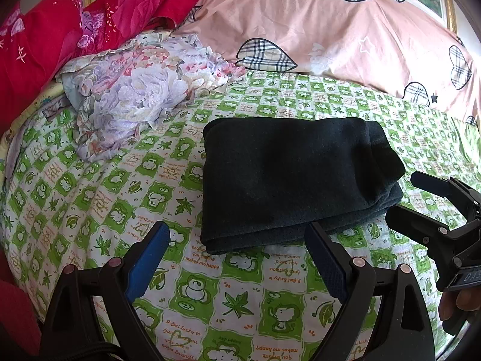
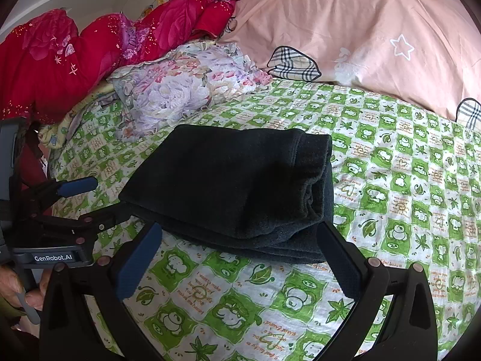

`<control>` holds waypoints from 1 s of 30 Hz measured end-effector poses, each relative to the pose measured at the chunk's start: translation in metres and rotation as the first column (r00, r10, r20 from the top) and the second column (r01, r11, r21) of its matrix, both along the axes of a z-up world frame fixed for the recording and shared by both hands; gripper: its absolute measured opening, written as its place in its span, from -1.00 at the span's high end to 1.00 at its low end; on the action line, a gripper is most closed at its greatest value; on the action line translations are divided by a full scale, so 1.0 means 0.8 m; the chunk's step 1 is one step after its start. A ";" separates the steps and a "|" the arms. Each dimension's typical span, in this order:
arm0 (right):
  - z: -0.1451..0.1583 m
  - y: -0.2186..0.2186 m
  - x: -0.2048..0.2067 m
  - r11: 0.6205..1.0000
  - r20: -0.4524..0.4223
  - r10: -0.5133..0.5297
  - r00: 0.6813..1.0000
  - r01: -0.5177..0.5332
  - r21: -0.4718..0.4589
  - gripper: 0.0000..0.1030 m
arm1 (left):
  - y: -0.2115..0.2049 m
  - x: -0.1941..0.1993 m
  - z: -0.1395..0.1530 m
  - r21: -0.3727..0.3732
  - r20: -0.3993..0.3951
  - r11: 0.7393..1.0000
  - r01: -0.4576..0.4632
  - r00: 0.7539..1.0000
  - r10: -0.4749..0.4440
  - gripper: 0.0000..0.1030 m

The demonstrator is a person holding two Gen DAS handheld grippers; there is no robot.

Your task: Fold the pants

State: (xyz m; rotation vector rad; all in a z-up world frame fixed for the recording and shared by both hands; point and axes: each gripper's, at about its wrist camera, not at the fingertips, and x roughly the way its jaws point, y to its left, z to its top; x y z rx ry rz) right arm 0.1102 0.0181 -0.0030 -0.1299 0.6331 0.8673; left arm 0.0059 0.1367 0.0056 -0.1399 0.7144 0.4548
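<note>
Left wrist view: dark pants (image 1: pixel 288 180) lie on a green-checked bedsheet (image 1: pixel 90 195) as a compact, layered rectangle, so the folding appears essentially complete, with little left beyond perhaps tidying. The left gripper (image 1: pixel 237 237) hovers just at the pants' near edge, jaws spread and empty; the right gripper (image 2: pixel 240 240), likewise spread, holds nothing beside the same edge.

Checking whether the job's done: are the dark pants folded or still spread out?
Folded. The dark pants lie as a compact stacked rectangle on the green checked sheet, layered edges showing at one end; neither tool holds them.
</note>
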 end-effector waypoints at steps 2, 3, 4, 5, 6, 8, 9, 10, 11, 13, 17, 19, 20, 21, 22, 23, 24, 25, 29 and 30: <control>0.001 0.001 0.000 1.000 0.003 0.001 1.000 -0.001 -0.002 -0.99 | 0.000 -0.001 0.002 0.007 0.004 1.000 -0.007 1.000 0.007 -0.78; 0.001 0.001 0.001 1.000 0.003 0.001 1.000 -0.001 -0.003 -0.99 | 0.000 -0.001 0.002 0.008 0.005 1.000 -0.007 1.000 0.007 -0.78; 0.001 0.000 0.000 1.000 0.001 0.000 1.000 0.000 -0.001 -0.99 | 0.001 -0.001 0.003 0.007 0.007 1.000 -0.007 1.000 0.007 -0.78; 0.002 0.000 0.001 1.000 0.000 0.000 1.000 0.000 0.001 -0.99 | 0.001 -0.001 0.004 0.007 0.008 1.000 -0.007 1.000 0.007 -0.78; 0.002 0.000 0.001 1.000 -0.002 0.000 1.000 0.000 0.004 -0.99 | 0.002 -0.001 0.005 0.010 0.011 1.000 -0.008 1.000 0.008 -0.78; 0.003 -0.001 0.003 1.000 -0.004 -0.002 1.000 0.002 0.006 -0.99 | 0.004 0.000 0.008 0.016 0.015 1.000 -0.009 1.000 0.009 -0.78; 0.005 -0.001 0.004 1.000 -0.002 -0.004 1.000 0.004 0.007 -0.99 | 0.005 0.000 0.009 0.020 0.018 1.000 -0.012 1.000 0.012 -0.77; 0.006 -0.002 0.005 1.000 0.001 -0.005 1.000 0.005 0.007 -0.99 | 0.005 0.000 0.009 0.021 0.020 1.000 -0.012 1.000 0.011 -0.76; 0.007 -0.003 0.005 1.000 0.004 -0.007 1.000 0.007 0.007 -0.99 | 0.006 0.001 0.010 0.020 0.021 1.000 -0.011 1.000 0.010 -0.76; 0.008 -0.003 0.008 1.000 0.005 -0.009 1.000 0.009 0.005 -0.99 | 0.008 0.002 0.011 0.018 0.021 1.000 -0.011 1.000 0.010 -0.75; 0.006 -0.003 0.009 1.000 -0.002 -0.008 1.000 0.008 -0.002 -0.99 | 0.010 0.005 0.011 0.011 0.018 1.000 -0.013 1.000 0.013 -0.74; 0.005 -0.002 0.010 1.000 -0.004 -0.005 1.000 0.005 -0.002 -0.99 | 0.011 0.007 0.010 0.014 0.013 1.000 -0.015 1.000 0.015 -0.74; 0.005 -0.002 0.010 1.000 -0.004 -0.003 1.000 0.003 -0.002 -0.99 | 0.012 0.008 0.010 0.015 0.012 1.000 -0.016 1.000 0.016 -0.73; 0.005 -0.002 0.011 1.000 -0.002 -0.002 1.000 0.002 -0.003 -0.99 | 0.012 0.008 0.010 0.016 0.010 1.000 -0.018 1.000 0.018 -0.73; 0.005 -0.002 0.012 1.000 -0.001 -0.002 1.000 0.002 -0.005 -0.99 | 0.013 0.009 0.010 0.016 0.007 1.000 -0.021 1.000 0.021 -0.73; 0.005 -0.002 0.012 1.000 0.000 -0.003 1.000 0.003 -0.006 -0.99 | 0.014 0.010 0.010 0.011 0.002 1.000 -0.022 1.000 0.022 -0.73; 0.005 -0.002 0.012 1.000 -0.001 -0.004 1.000 0.004 -0.006 -0.99 | 0.014 0.010 0.009 0.005 0.000 1.000 -0.023 1.000 0.023 -0.73; 0.005 -0.002 0.013 1.000 -0.003 -0.005 1.000 0.005 -0.005 -0.99 | 0.015 0.011 0.009 0.005 -0.001 1.000 -0.024 1.000 0.024 -0.73; 0.005 -0.003 0.016 1.000 -0.006 -0.009 1.000 0.009 -0.005 -0.99 | 0.012 0.013 0.011 0.032 -0.007 0.999 -0.024 1.000 0.024 -0.73; 0.005 -0.004 0.016 1.000 -0.006 -0.009 1.000 0.009 -0.003 -0.99 | 0.012 0.014 0.011 0.028 -0.008 0.999 -0.024 1.000 0.024 -0.73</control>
